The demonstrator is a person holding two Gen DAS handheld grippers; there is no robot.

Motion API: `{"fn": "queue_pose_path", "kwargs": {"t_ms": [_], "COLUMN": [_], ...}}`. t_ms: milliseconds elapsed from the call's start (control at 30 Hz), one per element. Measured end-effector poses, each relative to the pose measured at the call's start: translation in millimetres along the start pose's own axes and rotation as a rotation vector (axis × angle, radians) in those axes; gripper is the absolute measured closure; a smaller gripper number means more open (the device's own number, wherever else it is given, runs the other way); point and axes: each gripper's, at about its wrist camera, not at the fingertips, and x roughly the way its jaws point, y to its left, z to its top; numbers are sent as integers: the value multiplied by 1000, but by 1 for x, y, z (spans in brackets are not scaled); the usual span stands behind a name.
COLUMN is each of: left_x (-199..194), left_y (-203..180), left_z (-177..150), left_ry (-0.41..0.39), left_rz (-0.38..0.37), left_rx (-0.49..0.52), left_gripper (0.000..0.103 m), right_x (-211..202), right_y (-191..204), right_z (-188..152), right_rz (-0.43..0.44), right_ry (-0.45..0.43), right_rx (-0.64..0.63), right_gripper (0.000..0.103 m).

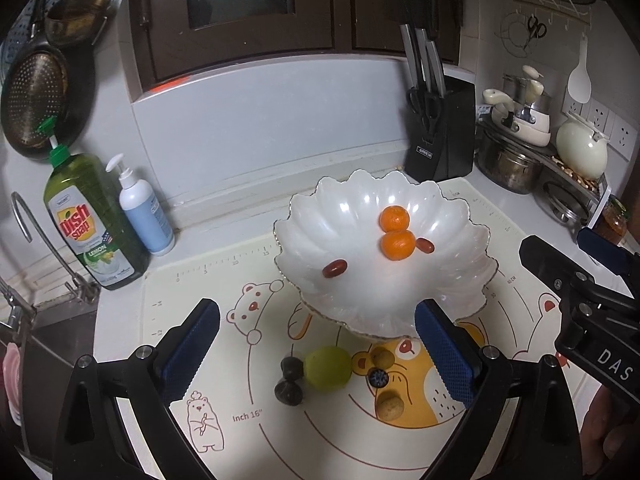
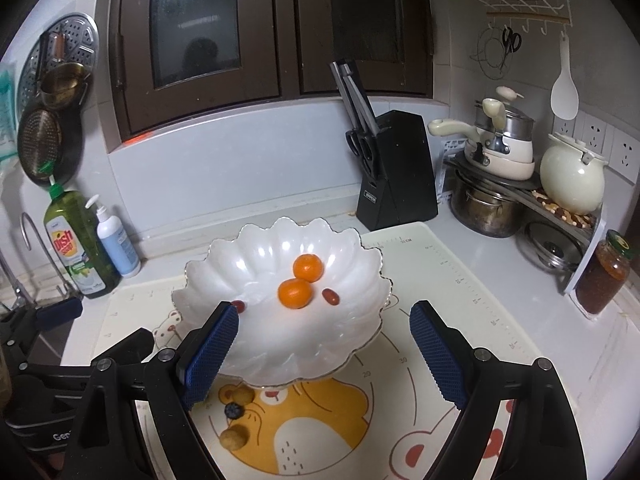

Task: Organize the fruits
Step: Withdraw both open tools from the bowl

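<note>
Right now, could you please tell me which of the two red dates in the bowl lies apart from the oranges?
The red date at the bowl's left side; the other date lies beside the nearer orange.

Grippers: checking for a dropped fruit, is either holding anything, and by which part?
Nothing is held: the left gripper and the right gripper are both open and empty.

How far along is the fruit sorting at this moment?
Partly done. The scalloped white bowl already holds two tangerines and two red dates. Nothing is in hand: the left gripper and right gripper are both open and empty. Left on the mat: a green fruit, two dark fruits, a blueberry and two small brownish fruits.
</note>
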Motion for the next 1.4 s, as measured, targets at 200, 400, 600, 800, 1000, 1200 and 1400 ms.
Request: {"fn": "queue_pose_path", "kwargs": {"t_ms": [200, 400, 600, 800, 1000, 1200, 1400], "left_x": [-10, -21, -28, -30, -30, -29, -26], "left_y": [4, 8, 14, 22, 28, 33, 38], "left_z": [-6, -10, -16, -23, -30, -39, -48], "left_ry": [-8, -20, -24, -23, -20, -14, -3], "left_rz": [5, 12, 17, 22, 27, 29, 32], "left_rx": [-4, -8, -15, -22, -27, -33, -38], "left_gripper": [3, 3, 3, 3, 3, 3, 3], "right_x": [-10, -19, -24, -25, -25, -22, -18], "right_y": [4, 9, 16, 23, 30, 36, 40], "right_z": [-5, -7, -11, -16, -23, -32, -41], "right_rz": [4, 5, 7, 10, 17, 23, 25], "right_ry": [-6, -12, -11, -5, 4, 19, 37], "right_rx": [-1, -7, -15, -26, -33, -39, -49], "right_gripper": [15, 15, 15, 15, 15, 15, 15]}}
